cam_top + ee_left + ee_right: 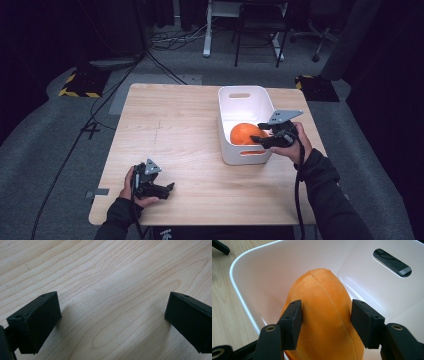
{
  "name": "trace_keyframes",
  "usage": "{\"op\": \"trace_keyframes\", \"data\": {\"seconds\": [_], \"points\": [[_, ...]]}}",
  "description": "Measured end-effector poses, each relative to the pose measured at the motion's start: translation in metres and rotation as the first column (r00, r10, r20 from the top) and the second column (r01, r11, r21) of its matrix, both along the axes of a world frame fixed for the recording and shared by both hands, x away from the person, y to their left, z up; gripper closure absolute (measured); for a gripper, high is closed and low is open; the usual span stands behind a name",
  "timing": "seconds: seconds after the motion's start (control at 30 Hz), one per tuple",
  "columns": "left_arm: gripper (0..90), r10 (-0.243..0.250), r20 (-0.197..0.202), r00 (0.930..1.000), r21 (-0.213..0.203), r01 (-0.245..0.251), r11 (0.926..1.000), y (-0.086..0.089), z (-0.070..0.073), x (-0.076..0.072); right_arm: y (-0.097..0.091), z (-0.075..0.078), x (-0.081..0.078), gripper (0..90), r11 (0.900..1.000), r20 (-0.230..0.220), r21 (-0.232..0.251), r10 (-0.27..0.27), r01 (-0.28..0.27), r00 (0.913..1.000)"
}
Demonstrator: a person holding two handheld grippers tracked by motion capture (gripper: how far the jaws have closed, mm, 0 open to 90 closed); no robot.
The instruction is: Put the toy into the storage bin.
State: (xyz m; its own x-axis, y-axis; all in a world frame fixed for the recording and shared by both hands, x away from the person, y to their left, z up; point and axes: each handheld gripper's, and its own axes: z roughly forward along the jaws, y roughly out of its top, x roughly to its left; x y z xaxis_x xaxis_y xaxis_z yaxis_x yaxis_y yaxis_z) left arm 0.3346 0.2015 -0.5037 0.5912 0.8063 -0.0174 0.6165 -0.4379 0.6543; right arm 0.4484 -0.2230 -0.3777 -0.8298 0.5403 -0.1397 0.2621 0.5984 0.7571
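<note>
Right hand-held gripper (325,322) clamped on orange plush (324,315) in white bin (244,290); left hand-held gripper (112,322) wide, empty.

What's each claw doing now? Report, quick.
Left claw: open, nothing between its jaws, over bare table.
Right claw: shut on the orange plush inside the white bin.

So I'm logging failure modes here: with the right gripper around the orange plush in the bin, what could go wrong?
1. The right gripper pinches the soft orange plush at its sides; it may squash and slip out.
2. The white bin is light and unheld, since the left gripper rests open on the table; lifting may drag it.
</note>
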Motion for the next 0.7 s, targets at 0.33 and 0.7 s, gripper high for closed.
{"op": "trace_keyframes", "data": {"seconds": [0.33, 0.7], "points": [[0.6, 0.0, 0.0, 1.0, 0.001, 0.0, 1.0, 0.0, 0.0, 0.0, -0.0004, 0.0008, -0.0013, 42.6, 0.9998, 0.011, 0.018, 0.001, -0.001, 0.9999], [0.6, -0.001, -0.002, 1.0, 0.0, 0.001, 1.0, 0.0, 0.0, 0.0, 0.0006, 0.0036, -0.0037, 41.4, 0.9991, 0.024, 0.042, 0.004, -0.005, 0.9997]]}}
